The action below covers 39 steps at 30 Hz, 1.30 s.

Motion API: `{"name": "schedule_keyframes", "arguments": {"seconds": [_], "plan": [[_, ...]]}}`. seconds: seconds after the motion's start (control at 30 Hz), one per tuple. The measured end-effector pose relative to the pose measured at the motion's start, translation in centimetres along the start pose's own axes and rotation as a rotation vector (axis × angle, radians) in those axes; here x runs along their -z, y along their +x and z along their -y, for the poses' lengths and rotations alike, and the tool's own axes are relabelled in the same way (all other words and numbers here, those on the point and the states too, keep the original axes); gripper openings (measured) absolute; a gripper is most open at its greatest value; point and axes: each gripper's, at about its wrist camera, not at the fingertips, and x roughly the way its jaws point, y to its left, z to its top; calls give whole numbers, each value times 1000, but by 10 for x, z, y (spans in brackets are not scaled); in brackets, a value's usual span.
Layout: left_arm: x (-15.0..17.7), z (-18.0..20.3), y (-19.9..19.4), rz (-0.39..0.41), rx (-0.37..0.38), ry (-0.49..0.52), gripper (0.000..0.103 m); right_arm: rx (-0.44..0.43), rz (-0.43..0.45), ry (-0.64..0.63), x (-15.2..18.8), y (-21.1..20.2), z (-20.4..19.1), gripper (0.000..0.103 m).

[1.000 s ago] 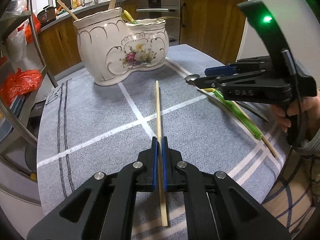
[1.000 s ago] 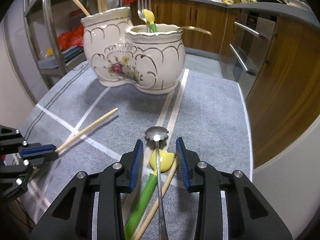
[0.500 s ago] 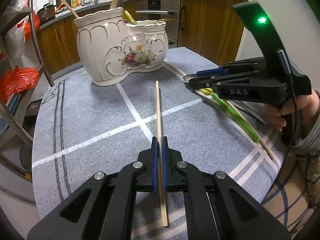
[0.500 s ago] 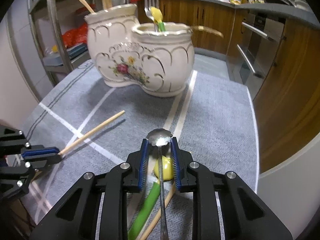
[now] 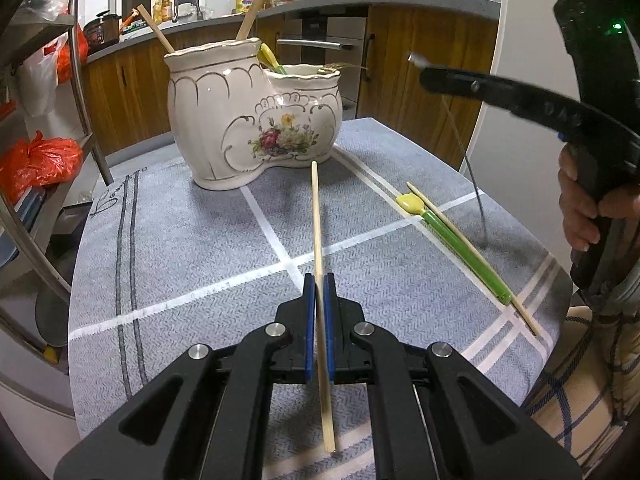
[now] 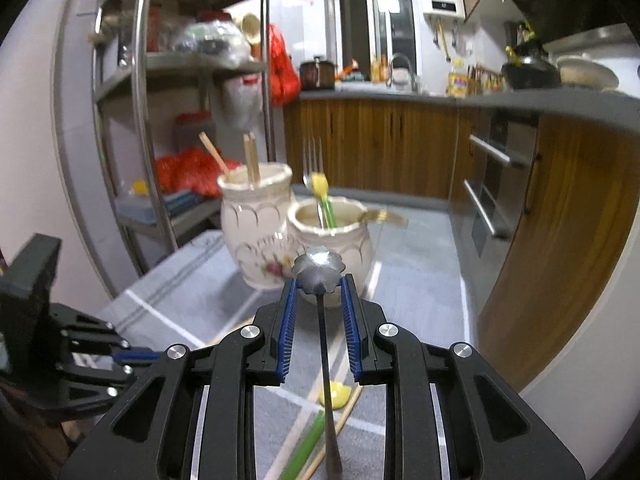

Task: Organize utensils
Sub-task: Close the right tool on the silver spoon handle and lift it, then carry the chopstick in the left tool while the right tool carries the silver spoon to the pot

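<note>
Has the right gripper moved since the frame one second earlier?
Yes. The right gripper, shut on the flower-ended metal spoon, has risen off the grey tablecloth; it now sits level with the white floral ceramic holder's rim in the left wrist view.

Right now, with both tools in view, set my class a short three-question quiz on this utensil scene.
1. True or false: the left tool is shut on a chopstick.
2. What does the right tool hold? A) fork B) metal spoon C) green spoon
3. Fill in: on the cloth, a second chopstick lies right beside the ____ spoon.

Key
1. True; its pads clamp the stick, whose far part points toward the holder.
2. B; the spoon with a scalloped bowl sits between the pads, raised off the cloth.
3. Green; it has a yellow bowl.
</note>
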Motion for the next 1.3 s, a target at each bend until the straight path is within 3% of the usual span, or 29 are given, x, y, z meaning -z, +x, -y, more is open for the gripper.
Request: {"name": "schedule_keyframes", "arguments": {"seconds": [0.47, 0.6, 0.7, 0.97, 1.3], "plan": [[-2, -5, -6, 35, -4, -15, 4, -3, 138, 5, -13, -27, -2, 23], [-9, -8, -20, 116, 4, -25, 4, 9, 166, 16, -19, -31, -3, 23], [-17, -11, -38, 224, 11, -27, 4, 9, 174, 19, -27, -31, -4, 23], [-47, -34, -63, 435, -27, -93, 4, 1, 192, 53, -47, -29, -1, 23], [-107, -63, -55, 599, -17, -111, 4, -13, 212, 68, -81, -12, 1, 23]]}}
